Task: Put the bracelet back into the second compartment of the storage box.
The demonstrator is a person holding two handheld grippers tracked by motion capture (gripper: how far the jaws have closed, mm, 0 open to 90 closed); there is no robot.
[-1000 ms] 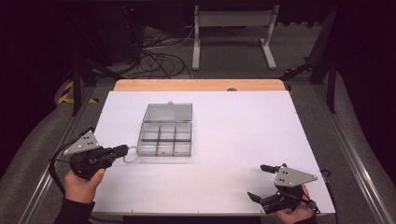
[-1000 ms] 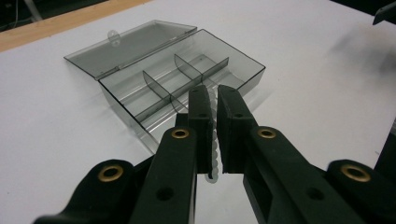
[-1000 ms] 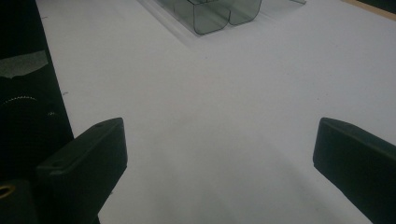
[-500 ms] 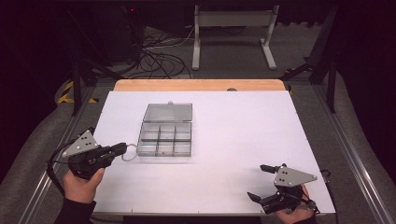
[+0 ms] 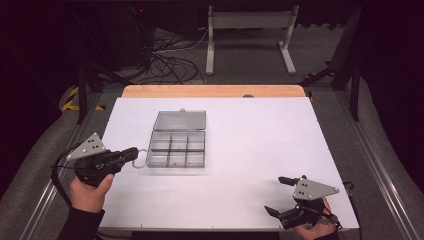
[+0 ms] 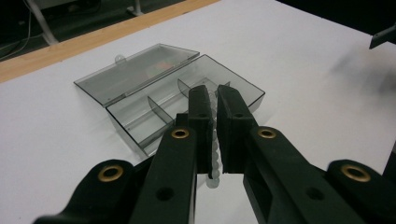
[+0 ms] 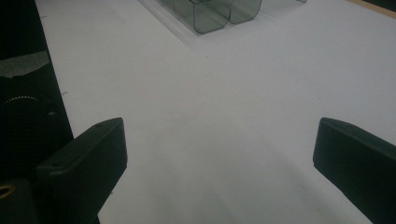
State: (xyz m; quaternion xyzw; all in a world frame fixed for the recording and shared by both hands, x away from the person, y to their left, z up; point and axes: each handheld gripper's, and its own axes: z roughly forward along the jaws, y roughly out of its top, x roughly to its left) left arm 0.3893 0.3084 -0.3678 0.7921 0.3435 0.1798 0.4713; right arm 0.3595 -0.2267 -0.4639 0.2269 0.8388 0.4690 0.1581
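A clear smoky plastic compartment box (image 5: pixel 176 165) lies open on the white table, its lid (image 5: pixel 180 120) folded flat behind it. My left gripper (image 5: pixel 132 151) sits just left of the box's near left corner, shut on a loop of clear beads (image 5: pixel 142 155) that sticks out toward the box. In the left gripper view the bead loop (image 6: pixel 215 161) runs down between the closed jaws of the gripper (image 6: pixel 214 93), with the box (image 6: pixel 135 140) and lid (image 6: pixel 135 72) right behind. My right gripper (image 5: pixel 275 195) rests open near the table's front right corner, nothing between its jaws (image 7: pixel 219 154).
The white table top (image 5: pixel 280 135) ends in a wooden strip (image 5: pixel 215 91) at the far edge. Metal rails run along both sides. Cables and a white stand (image 5: pixel 250 35) lie on the floor beyond the table. In the right gripper view the box's corner (image 7: pixel 210 18) sits far ahead.
My left gripper has shifted slightly away from the front edge, carrying the bead loop with it, toward the box's near left corner. The right gripper has stayed in place.
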